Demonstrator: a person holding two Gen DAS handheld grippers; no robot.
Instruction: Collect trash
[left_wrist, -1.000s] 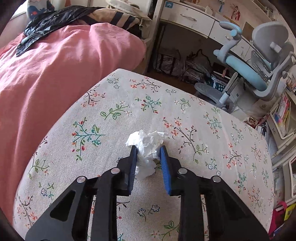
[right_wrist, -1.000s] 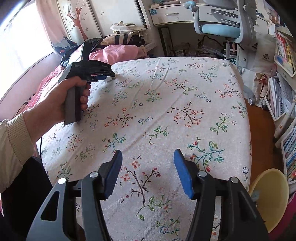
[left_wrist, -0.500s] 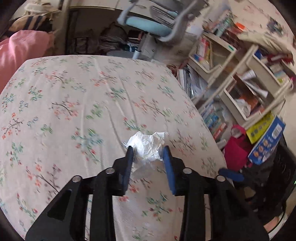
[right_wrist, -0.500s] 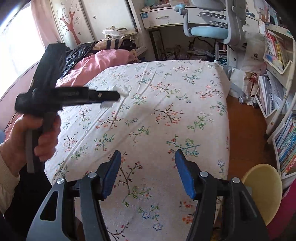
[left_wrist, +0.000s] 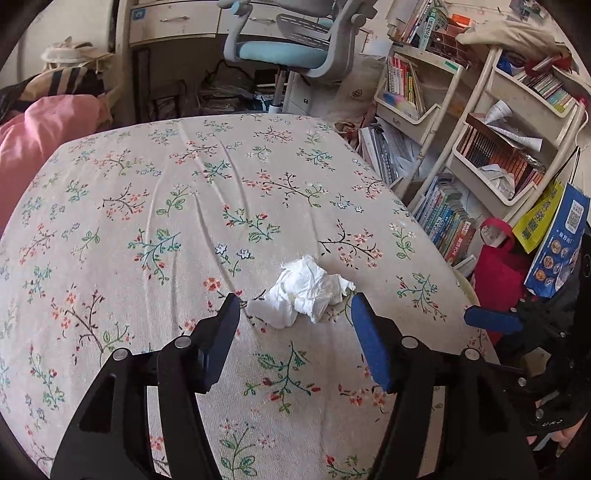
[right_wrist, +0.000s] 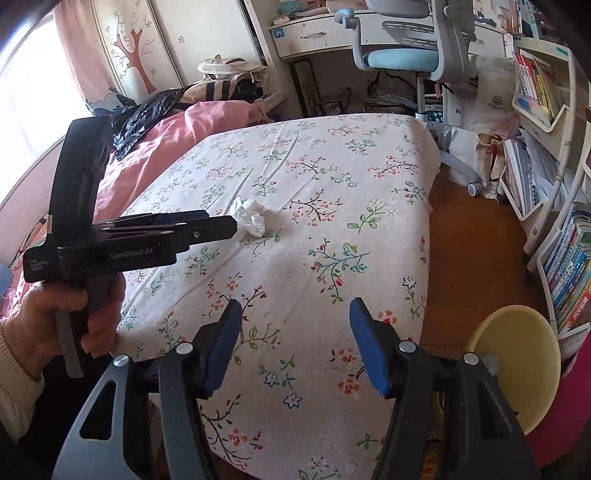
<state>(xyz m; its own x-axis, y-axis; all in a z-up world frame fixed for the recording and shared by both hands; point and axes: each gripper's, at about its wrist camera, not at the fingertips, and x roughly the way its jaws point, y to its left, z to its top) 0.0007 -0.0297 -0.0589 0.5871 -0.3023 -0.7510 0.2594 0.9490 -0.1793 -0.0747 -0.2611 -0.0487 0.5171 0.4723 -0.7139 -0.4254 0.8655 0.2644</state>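
A crumpled white tissue (left_wrist: 304, 290) lies on the floral bedsheet (left_wrist: 166, 206), just ahead of my left gripper (left_wrist: 295, 314), which is open with the tissue loose between its fingertips. The right wrist view shows the tissue (right_wrist: 251, 218) on the sheet at the tip of the left gripper (right_wrist: 229, 225). My right gripper (right_wrist: 295, 314) is open and empty, above the near part of the bed. A yellow bin (right_wrist: 517, 362) stands on the floor at the right of the bed.
A pink quilt (right_wrist: 147, 147) with a black bag (right_wrist: 147, 110) covers the far left of the bed. A desk chair (right_wrist: 410, 48) and desk stand beyond. Bookshelves (left_wrist: 491, 147) and a red bag (left_wrist: 498, 266) line the right side.
My left gripper swung right across the bed carrying the tissue, then opened wide. The tissue now lies loose on the sheet. The right gripper stayed open and shifted little.
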